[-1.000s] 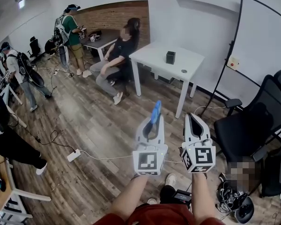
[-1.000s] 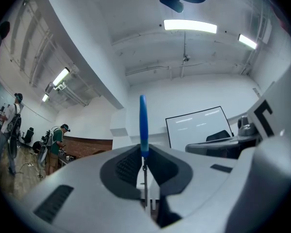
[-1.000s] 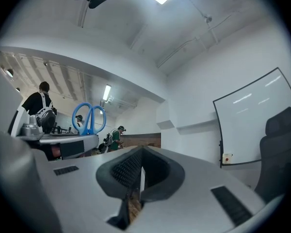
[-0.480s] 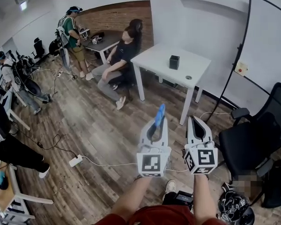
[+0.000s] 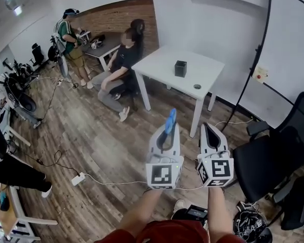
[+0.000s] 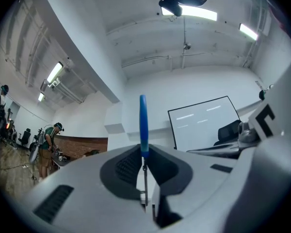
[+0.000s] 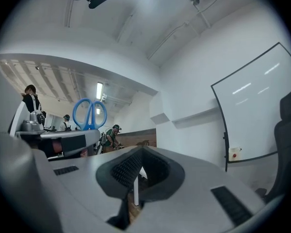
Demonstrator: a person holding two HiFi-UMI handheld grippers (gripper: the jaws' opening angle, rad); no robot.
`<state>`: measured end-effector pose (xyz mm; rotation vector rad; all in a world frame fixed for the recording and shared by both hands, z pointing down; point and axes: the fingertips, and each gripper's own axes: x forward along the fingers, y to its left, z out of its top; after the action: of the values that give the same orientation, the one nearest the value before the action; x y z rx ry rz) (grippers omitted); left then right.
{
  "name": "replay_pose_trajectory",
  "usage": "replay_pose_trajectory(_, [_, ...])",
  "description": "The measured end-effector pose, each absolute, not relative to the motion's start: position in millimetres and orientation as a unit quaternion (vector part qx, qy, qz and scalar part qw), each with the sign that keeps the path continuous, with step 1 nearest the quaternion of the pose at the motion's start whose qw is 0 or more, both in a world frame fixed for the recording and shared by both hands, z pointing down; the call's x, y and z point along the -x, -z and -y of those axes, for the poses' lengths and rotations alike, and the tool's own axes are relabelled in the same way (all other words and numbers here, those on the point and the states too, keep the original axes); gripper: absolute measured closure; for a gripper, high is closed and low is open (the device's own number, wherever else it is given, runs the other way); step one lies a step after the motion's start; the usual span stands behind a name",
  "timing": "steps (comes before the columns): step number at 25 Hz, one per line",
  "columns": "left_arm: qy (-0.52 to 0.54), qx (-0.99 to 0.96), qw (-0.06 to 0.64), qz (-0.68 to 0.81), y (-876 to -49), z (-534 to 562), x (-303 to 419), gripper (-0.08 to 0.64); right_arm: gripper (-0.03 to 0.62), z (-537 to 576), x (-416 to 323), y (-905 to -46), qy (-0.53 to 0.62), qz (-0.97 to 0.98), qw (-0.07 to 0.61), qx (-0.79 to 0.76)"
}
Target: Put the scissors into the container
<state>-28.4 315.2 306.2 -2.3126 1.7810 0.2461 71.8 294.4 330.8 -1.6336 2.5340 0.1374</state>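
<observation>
Scissors (image 6: 143, 125) sit pinched in my left gripper (image 5: 167, 131). Its ribbed dark pads press on the thin steel blades, and the smooth blue plastic handle loops stick out past the fingertips, pointing up and ahead. My right gripper (image 7: 137, 155) rides just beside it, jaws drawn together on nothing, with only a narrow slit between the ribbed pads. Both tools have rounded pale grey shells and carry a cube with square black-and-white markers at the back.

The container (image 5: 180, 68), a small dark boxy pot, stands on the flat white table (image 5: 157, 65) well ahead of me, far from the scissors. A small round thing (image 5: 196, 86) lies near it on the tabletop. Under my grippers runs a floor (image 5: 101, 135) of brown wood planks.
</observation>
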Motion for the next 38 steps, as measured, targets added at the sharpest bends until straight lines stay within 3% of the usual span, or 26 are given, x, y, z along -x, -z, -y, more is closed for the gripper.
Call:
replay_pose_trajectory(20, [-0.096, 0.774, 0.107, -0.616, -311, -172, 5, 0.523, 0.584, -158, -93, -327, -0.063, -0.848, 0.047, 0.525])
replay_pose_trajectory(38, [-0.093, 0.786, 0.116, -0.600, -300, 26, 67, 0.523, 0.584, 36, -35, -319, -0.049, -0.838, 0.062, 0.541])
